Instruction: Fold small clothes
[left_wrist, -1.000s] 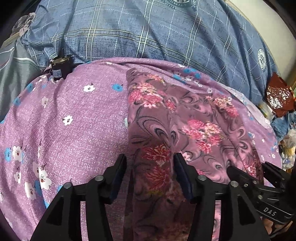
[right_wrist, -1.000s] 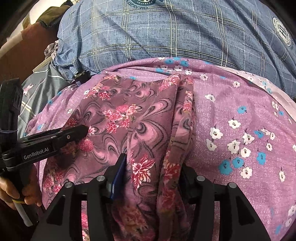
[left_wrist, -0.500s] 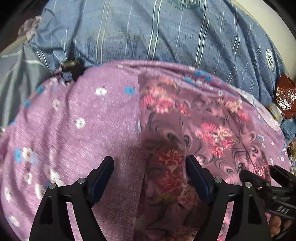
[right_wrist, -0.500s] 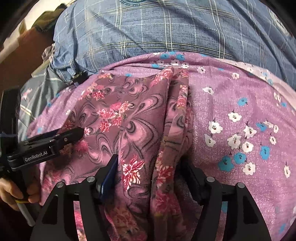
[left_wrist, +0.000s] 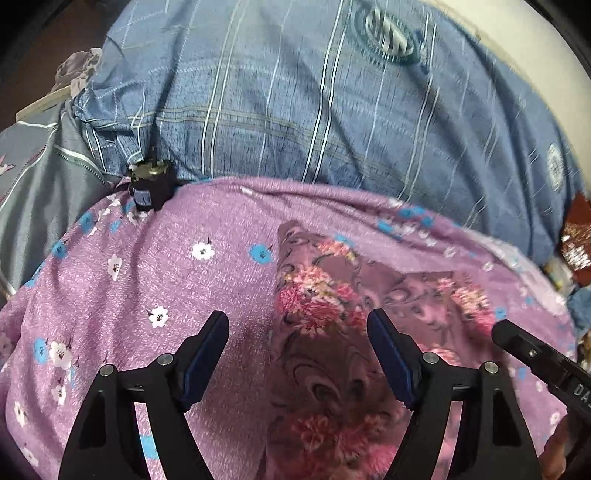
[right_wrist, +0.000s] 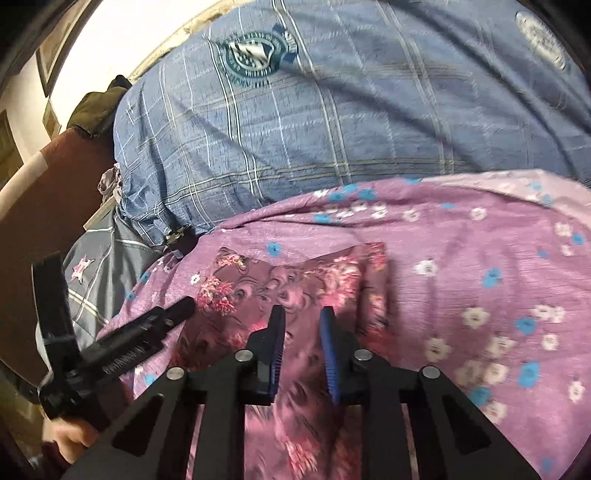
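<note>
Left wrist: left hand-held gripper (left_wrist: 297, 332) spread wide above floral garment (left_wrist: 332, 354) edge, gripping nothing.

Both grippers are matte black, each with two angular fingers lined inside with blue ribbed pads (left_wrist: 201, 360) and studded with round silver screws (left_wrist: 165, 359). The left gripper (right_wrist: 125, 350) carries white lettering on its side, too blurred to read. Bare skin of the left hand (right_wrist: 72, 439) shows beneath it.
</note>
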